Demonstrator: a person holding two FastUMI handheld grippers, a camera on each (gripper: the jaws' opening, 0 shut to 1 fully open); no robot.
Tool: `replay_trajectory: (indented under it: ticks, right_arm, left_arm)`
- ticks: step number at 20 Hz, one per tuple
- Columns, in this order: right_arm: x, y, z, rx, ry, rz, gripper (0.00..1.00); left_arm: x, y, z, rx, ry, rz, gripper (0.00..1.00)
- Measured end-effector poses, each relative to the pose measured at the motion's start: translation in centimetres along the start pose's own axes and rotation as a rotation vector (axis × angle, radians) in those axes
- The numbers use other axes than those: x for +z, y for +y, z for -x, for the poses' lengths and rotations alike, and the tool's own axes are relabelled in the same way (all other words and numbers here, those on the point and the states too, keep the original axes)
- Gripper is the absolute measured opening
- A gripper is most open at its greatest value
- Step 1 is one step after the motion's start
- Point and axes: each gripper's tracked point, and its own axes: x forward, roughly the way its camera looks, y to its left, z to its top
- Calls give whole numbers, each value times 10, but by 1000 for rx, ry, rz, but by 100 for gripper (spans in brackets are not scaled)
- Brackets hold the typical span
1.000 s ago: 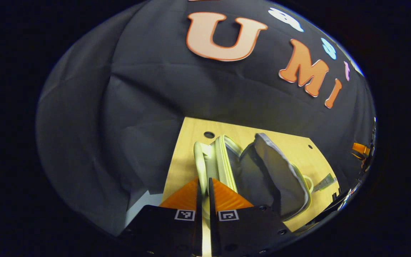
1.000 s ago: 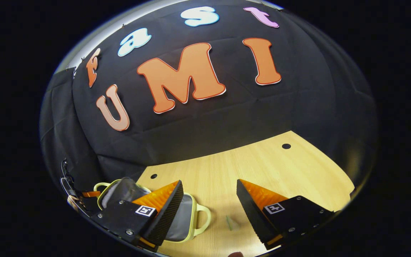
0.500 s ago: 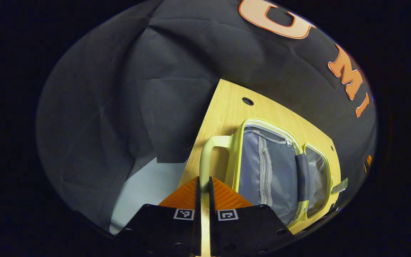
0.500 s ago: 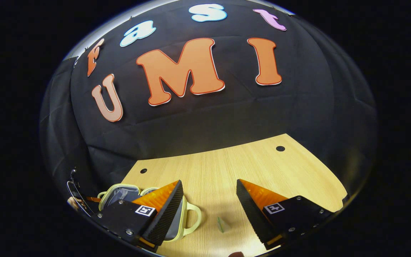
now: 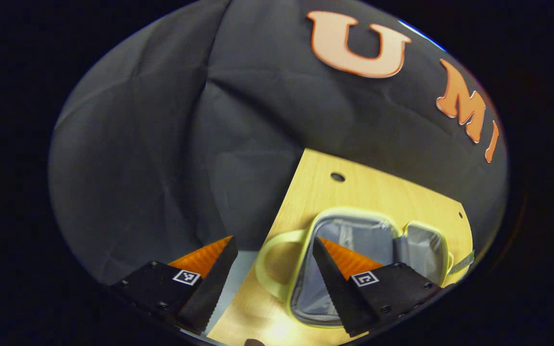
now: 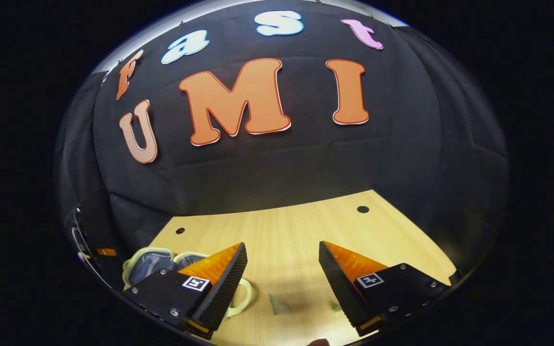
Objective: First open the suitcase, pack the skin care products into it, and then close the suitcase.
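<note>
Lying open and flat on the light wooden tabletop (image 5: 354,187), in the lower right of the left gripper view: the small pale-yellow suitcase with grey fabric lining (image 5: 354,240), both halves spread, one loop handle (image 5: 270,269) pointing to the lower left. Left gripper (image 5: 272,283) released, fingers wide apart on either side of that handle, holding nothing. Right gripper (image 6: 282,283) also released and empty, above bare wood in the lower centre of the right gripper view. Between its fingers, a small pale, translucent item (image 6: 277,303) on the table (too small to identify; perhaps one of the skin care products). Suitcase (image 6: 157,262) again at the lower left of that view, partly behind the left finger.

Opening seems done; next step probably the packing. To do well: lower the right gripper straight over the small item, close gently at its middle, lift clear of the table, then carry across and release low inside a lined half, not on the yellow rim. Better to keep the left gripper near the handle, ready to steady the case if it slides.
</note>
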Motion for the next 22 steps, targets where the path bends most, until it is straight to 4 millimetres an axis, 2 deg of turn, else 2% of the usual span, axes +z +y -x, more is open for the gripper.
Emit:
replay_trajectory:
  ticks: [3,4,5,7,11,13,14,17,22]
  right_arm:
    - [4,-13,1,-7,-27,41,95]
    - [6,-18,0,-5,-37,55,95]
    - [7,-23,0,-3,-44,67,95]
    - [7,-35,-1,2,-46,81,95]
    - [6,-63,-2,29,-39,93,95]
    - [6,-79,-3,44,-31,93,95]
    - [7,-88,-4,50,-29,92,95]
    - [5,-112,-7,62,-22,99,95]
    - [-15,-144,-13,89,20,121,95]
  left_arm:
    - [54,-44,46,61,-166,-82,98]
    - [66,-65,65,64,-211,-101,100]
    - [79,-93,83,56,-255,-117,98]
    - [89,-145,112,32,-312,-142,97]
    - [98,-259,151,-22,-437,-176,98]
    - [88,-325,166,-85,-477,-200,97]
    - [76,-358,175,-113,-475,-203,97]
    - [32,-444,175,-205,-424,-170,97]
    - [-32,-547,162,-310,-400,-91,98]
